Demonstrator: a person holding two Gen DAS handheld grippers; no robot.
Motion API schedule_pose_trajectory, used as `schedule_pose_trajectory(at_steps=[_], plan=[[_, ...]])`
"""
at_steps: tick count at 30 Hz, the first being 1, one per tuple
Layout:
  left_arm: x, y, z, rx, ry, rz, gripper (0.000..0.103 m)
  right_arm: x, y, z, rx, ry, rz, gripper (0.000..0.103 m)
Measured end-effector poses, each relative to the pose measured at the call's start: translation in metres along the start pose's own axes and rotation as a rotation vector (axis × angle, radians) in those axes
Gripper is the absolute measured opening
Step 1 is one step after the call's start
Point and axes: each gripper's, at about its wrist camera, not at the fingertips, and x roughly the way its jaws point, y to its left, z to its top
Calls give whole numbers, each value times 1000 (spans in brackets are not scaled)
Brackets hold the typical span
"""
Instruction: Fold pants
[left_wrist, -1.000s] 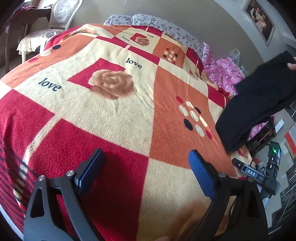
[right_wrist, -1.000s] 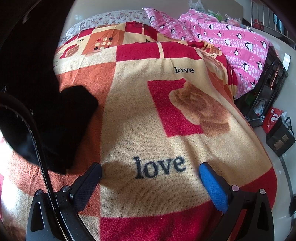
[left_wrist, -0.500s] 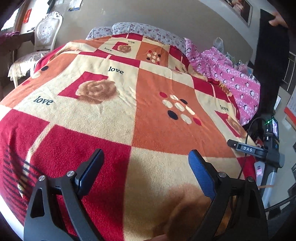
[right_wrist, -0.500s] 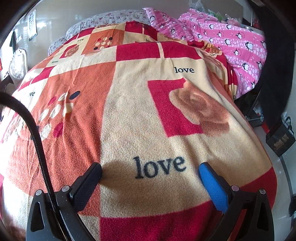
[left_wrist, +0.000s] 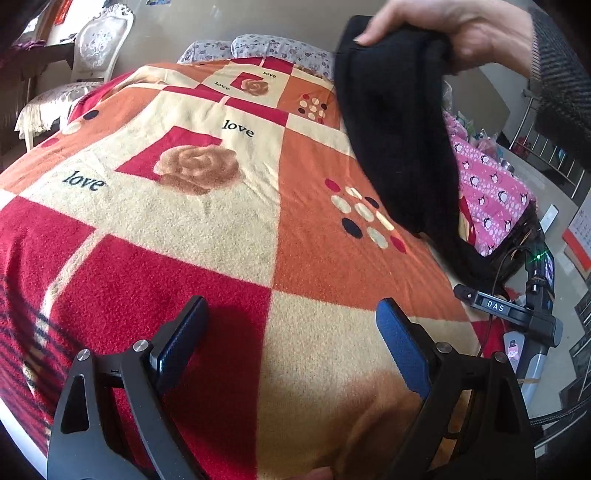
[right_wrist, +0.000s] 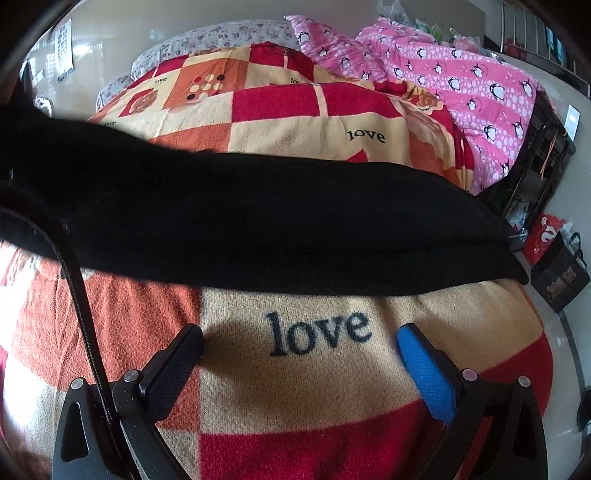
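While a bare hand (left_wrist: 454, 33) at one o'clock in the left wrist view held up the black, soft knit pants (left_wrist: 399, 136), both tools waited low over the red, orange and cream patchwork blanket (left_wrist: 207, 221). The left gripper (left_wrist: 291, 332) and the right gripper (right_wrist: 299, 354) stood wide open and gripped nothing. In the right wrist view the pants crossed from nine to three o'clock. To do this step well, I judged, the pants should be spread flat, legs straight, before any pinch.

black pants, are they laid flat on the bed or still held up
Held up at one end: a bare hand grips the black pants above the blanket, and the rest drapes down onto it. Both grippers are open and empty.
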Motion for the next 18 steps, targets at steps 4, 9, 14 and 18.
schedule_pose_trajectory(at_steps=[4, 9, 14, 18], plan=[[-2, 6, 0, -26, -9, -14, 92, 0, 0, 0, 0, 0, 0, 103], [-2, 7, 0, -32, -7, -14, 92, 0, 0, 1, 0, -2, 0, 103], [-2, 6, 1, -29, -5, -15, 92, 0, 0, 1, -1, -2, 0, 103], [-2, 8, 2, -32, -4, -20, 92, 0, 0, 1, 0, -2, 0, 103]])
